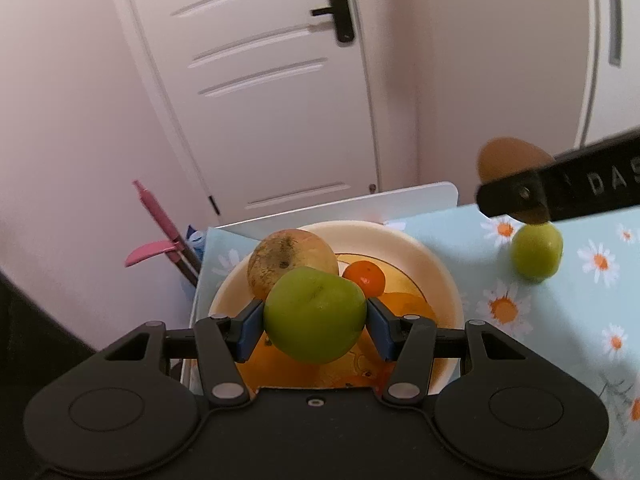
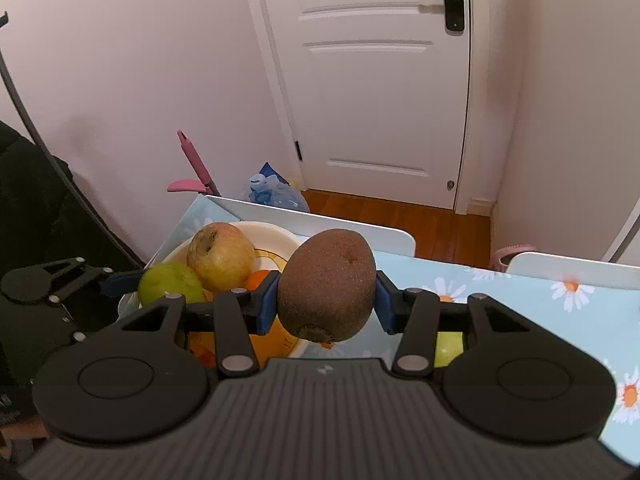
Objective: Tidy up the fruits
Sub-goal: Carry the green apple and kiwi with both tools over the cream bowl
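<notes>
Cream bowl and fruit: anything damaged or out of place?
Yes. The yellowish apple in the cream bowl has a dark, rough blemished patch on top, possibly bruising or rot. One small green round fruit sits alone on the daisy-print tablecloth, outside the bowl.

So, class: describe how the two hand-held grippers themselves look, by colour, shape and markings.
Both the left hand-held gripper and the right hand-held gripper are matte black plastic, with blue finger pads, silver rivets and round side discs. The right one's body is ribbed; pale letters "DAS" mark its side.
</notes>
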The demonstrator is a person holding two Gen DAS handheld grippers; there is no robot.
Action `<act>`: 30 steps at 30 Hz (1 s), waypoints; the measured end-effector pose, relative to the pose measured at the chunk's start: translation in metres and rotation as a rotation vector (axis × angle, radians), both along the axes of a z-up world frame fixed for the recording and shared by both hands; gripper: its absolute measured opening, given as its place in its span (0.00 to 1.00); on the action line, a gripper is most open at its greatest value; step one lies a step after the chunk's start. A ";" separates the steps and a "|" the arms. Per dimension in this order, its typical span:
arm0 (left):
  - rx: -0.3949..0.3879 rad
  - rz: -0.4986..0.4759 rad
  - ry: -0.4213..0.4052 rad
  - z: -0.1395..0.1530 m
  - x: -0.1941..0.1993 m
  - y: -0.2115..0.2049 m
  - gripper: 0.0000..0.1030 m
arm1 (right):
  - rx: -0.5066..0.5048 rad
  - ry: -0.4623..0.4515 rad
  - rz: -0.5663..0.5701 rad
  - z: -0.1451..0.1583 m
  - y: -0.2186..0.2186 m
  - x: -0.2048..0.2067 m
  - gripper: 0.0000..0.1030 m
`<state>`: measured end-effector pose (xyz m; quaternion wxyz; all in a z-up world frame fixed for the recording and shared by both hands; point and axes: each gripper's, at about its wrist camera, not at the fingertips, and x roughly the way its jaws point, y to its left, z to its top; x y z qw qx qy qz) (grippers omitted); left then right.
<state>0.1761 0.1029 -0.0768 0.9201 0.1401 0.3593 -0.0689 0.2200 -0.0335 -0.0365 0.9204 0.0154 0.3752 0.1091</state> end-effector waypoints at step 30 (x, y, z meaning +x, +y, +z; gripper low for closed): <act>-0.131 0.088 0.000 0.014 -0.015 0.042 0.92 | -0.071 0.044 0.172 -0.023 0.037 0.049 0.61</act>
